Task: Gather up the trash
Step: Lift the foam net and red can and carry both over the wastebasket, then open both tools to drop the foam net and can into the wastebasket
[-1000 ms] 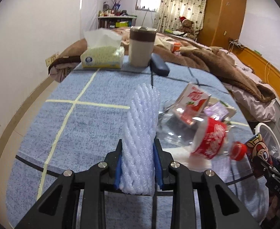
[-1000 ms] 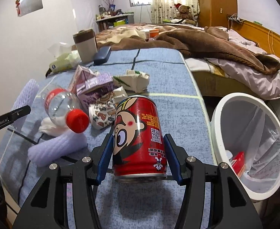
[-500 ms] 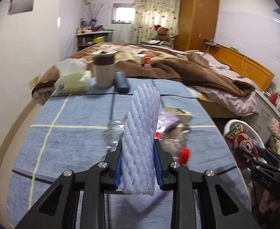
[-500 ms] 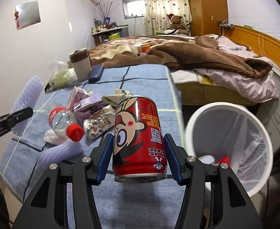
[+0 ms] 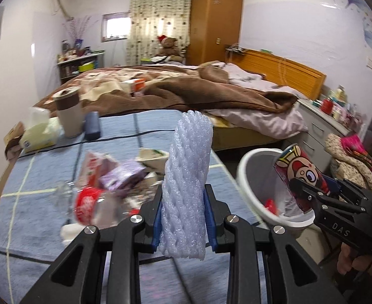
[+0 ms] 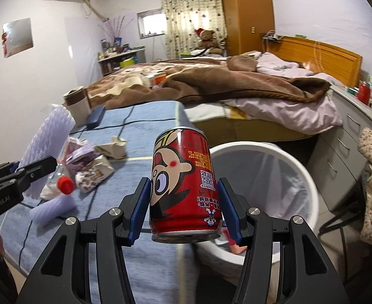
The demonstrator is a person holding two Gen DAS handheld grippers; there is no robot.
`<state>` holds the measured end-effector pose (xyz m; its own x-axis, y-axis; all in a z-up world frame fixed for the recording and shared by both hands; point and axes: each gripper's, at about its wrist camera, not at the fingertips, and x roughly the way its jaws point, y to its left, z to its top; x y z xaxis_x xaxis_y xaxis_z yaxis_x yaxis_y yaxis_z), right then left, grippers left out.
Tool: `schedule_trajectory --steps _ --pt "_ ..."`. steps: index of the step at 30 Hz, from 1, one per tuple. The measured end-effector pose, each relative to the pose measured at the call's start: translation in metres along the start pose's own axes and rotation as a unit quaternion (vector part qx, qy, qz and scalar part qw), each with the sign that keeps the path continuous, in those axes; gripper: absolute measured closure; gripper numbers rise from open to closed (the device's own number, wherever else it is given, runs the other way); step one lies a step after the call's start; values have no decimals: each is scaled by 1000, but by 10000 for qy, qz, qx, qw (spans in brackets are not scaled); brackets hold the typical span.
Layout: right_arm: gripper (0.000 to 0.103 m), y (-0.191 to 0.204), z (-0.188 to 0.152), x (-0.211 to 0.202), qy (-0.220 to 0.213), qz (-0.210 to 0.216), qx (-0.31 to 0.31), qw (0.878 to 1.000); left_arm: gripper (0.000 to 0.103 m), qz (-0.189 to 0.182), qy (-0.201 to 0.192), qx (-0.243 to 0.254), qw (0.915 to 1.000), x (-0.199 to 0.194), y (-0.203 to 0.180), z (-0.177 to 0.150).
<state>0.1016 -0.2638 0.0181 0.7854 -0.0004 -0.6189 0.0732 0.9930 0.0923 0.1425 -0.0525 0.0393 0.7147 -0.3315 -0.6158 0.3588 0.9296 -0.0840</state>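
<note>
My left gripper (image 5: 183, 217) is shut on a white foam net sleeve (image 5: 186, 185) held upright above the blue table (image 5: 34, 177); the sleeve also shows in the right wrist view (image 6: 46, 147). My right gripper (image 6: 184, 207) is shut on a red cartoon can (image 6: 183, 187), held at the rim of the white trash bin (image 6: 282, 157). In the left wrist view the can (image 5: 299, 177) hangs tilted over the bin (image 5: 251, 177). A plastic bottle with a red cap (image 6: 64, 185), crumpled cartons (image 6: 89, 162) and a second foam sleeve (image 6: 54, 207) lie on the table.
A tissue box (image 5: 37, 131), a brown-and-cream cup (image 5: 68, 114) and a dark case (image 5: 92, 125) stand at the table's far end. A bed with brown blankets (image 6: 211, 83) lies behind. Grey drawers (image 6: 343, 152) stand right of the bin.
Both grippers have swung right toward the bin. The can has moved from above the table to over the bin's rim. The foam sleeve has followed to the right, still gripped.
</note>
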Motion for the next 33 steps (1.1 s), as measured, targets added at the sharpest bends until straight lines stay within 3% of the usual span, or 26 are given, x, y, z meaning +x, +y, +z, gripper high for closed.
schedule_trajectory --steps 10,21,33 --pt "48 -47 -1 5 136 -435 344 9984 73 -417 185 608 9971 34 -67 6" --pt "48 -75 -6 18 419 -677 557 9953 73 -924 594 831 9905 74 -115 2" --pt "48 -92 -7 40 742 -811 586 9922 73 -1045 933 879 9862 106 -125 2"
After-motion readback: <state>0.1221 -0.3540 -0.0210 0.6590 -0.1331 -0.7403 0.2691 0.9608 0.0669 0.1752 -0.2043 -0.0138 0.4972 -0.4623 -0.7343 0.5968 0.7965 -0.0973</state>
